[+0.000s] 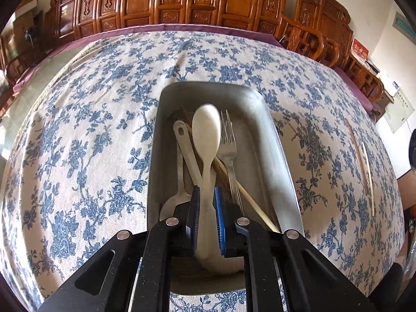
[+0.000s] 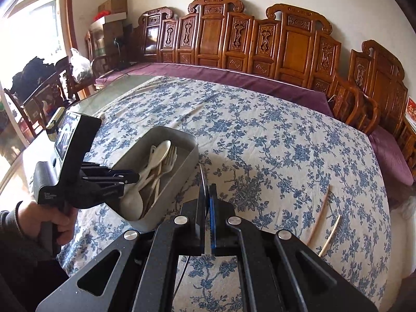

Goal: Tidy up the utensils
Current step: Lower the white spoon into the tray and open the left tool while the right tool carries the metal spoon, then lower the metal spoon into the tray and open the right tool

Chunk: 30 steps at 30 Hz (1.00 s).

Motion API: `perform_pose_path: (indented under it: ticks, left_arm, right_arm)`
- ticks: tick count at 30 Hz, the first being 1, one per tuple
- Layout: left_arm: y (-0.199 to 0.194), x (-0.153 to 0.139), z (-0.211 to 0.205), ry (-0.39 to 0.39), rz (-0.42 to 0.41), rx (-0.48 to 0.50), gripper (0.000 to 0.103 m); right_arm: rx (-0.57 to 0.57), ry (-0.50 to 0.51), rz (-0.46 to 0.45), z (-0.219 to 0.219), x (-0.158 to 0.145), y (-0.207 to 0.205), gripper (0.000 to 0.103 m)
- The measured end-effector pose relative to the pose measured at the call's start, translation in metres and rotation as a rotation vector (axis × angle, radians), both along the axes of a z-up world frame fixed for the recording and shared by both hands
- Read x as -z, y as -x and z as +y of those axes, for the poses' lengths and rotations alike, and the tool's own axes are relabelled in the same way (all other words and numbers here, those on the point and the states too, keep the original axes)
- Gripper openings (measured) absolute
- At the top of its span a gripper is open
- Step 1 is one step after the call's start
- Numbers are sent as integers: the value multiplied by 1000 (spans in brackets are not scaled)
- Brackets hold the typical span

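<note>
- My left gripper (image 1: 207, 197) pinches the thin handle of a cream spoon (image 1: 206, 132); the pads sit close on both sides of it.
- That cream spoon points away from me, bowl end far off, over the grey metal tray (image 1: 262, 135).
- In the tray, just left of my spoon, lies a white flat spoon with a hole in its handle (image 1: 182, 140).
- Just right of my spoon lies a metal fork (image 1: 228, 140), prongs pointing to the far end of the tray.
- A pale wooden chopstick (image 1: 249, 197) lies slanted in the tray, under the fork and spoon.
- My right gripper (image 2: 208, 195) is pressed together on something thin and dark; a thin dark curved strip (image 2: 203, 179) sticks out past the tips. I cannot tell what it is.
- My right gripper is up above the cloth, just right of the tray's near corner.
- A hand (image 2: 49, 221) in a dark sleeve holds the left gripper's handle, left of the tray.
- The tray sits on a white tablecloth with blue flowers (image 2: 260, 143).
- Well to the right of the tray, two pale chopsticks (image 2: 322, 218) lie side by side on the cloth.
- Behind the tray, past the table, stand carved brown wooden chairs (image 2: 260, 36) with purple cushions (image 2: 260, 83).
</note>
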State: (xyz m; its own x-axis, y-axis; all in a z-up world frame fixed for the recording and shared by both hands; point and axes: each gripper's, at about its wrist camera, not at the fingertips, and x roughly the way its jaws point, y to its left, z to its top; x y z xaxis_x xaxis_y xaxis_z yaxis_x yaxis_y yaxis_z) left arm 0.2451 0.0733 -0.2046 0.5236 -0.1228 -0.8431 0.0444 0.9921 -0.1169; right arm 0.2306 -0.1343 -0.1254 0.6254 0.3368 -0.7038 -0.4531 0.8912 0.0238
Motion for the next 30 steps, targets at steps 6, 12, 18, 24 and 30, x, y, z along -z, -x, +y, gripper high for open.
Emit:
perform_pose_path:
  ticks: [6,12,18,24,30]
  left_arm:
    - [2,-19,7,-18,-45,0,17]
    - [3,-37,22,-31,-89,-13,22]
    - [2,-45,38,-40,-106,-39,26]
    - [0,-50,54,-33,-113,-68,34]
    - [-1,-52,69,-37,-135,-107,67]
  right_arm:
    - [-30,-9,-1,20,-4,-9,3]
    - [-51,-46,13,40,-3,-25,3]
    - [-66,-84,36,63,1,-45,3]
    - [-86,-87,50,90,8,-65,3]
    - [-88,-61,70,112,29,-83,3]
